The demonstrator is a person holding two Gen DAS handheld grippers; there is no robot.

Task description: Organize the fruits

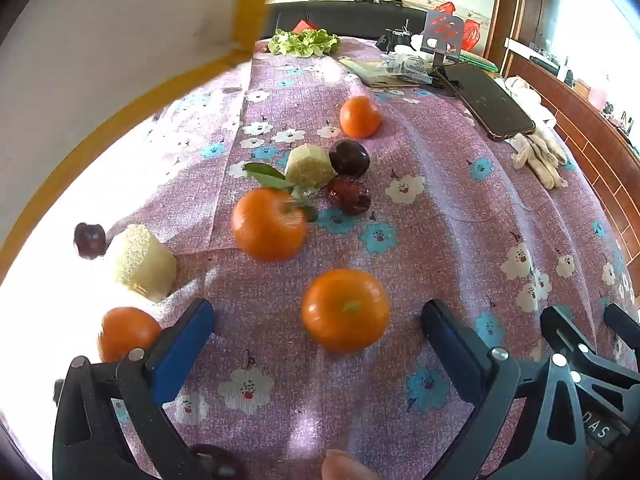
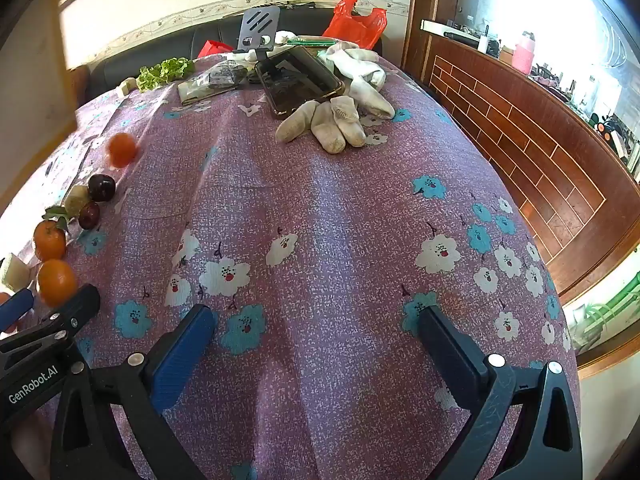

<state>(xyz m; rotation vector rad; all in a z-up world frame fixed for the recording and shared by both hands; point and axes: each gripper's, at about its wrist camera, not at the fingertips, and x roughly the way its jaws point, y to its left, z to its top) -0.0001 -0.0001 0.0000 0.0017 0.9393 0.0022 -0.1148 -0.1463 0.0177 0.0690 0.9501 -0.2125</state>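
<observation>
The left gripper (image 1: 318, 322) hangs over the table (image 1: 440, 208) with its jaws spread wide and empty, and the nearest orange (image 1: 346, 310) sits on the flowered cloth right between its blue fingers (image 1: 188, 350), untouched. The right gripper (image 2: 316, 330) is likewise released, with only bare cloth between its jaws. The rest of the fruit lies scattered further back on the left: a leafy orange (image 1: 269, 224), two dark plums (image 1: 349, 159) beside a pale cut chunk (image 1: 309, 167), another orange (image 1: 359, 117) behind them, and one more orange (image 1: 127, 332) just outside the left finger. The main risk is a roll: the fruit is round and the cloth is creased, so an off-centre squeeze could squirt it sideways into its neighbours. A hard pinch may also bruise the skin. The two grippers stand close together, so a careless swing could knock them.
</observation>
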